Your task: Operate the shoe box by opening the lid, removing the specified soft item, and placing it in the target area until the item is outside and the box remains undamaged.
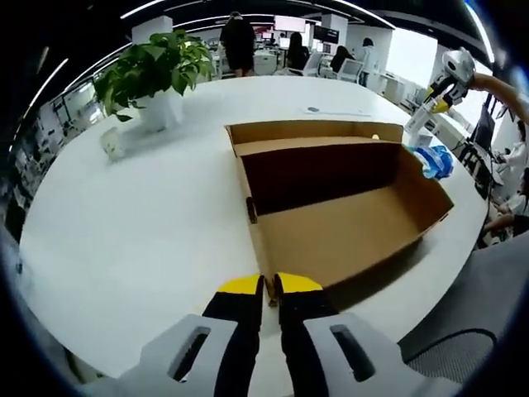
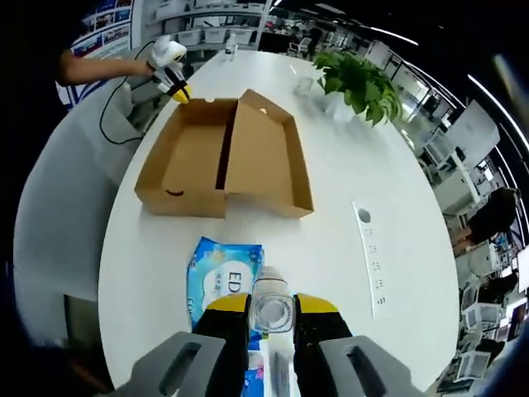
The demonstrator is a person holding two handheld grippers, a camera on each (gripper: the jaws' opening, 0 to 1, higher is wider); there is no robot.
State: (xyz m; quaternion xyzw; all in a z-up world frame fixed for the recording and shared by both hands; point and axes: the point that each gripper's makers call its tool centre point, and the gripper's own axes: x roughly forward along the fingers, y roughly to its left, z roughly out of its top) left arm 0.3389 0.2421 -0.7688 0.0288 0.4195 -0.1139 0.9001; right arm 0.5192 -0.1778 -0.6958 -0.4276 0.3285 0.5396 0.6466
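The brown cardboard shoe box (image 1: 347, 231) lies wide open on the white table, and nothing shows inside it. My left gripper (image 1: 269, 286) is shut on the box's near edge, with a sliver of cardboard between its yellow tips. In the right gripper view the same gripper (image 2: 177, 89) sits at the far corner of the box (image 2: 248, 157). The soft blue wipes pack (image 2: 221, 285) lies flat on the table outside the box, also seen as the pack (image 1: 436, 161). My right gripper (image 2: 271, 304) has a clear bottle (image 2: 271, 313) filling the gap between its jaws. It is the raised gripper (image 1: 440, 104) in the left gripper view.
A potted green plant (image 1: 157, 70) stands at the table's far side, seen as the plant (image 2: 359, 83) beyond the box. A socket strip (image 2: 372, 256) is set into the tabletop (image 1: 124, 240). People and desks fill the background; a chair (image 1: 463, 356) stands at the table's edge.
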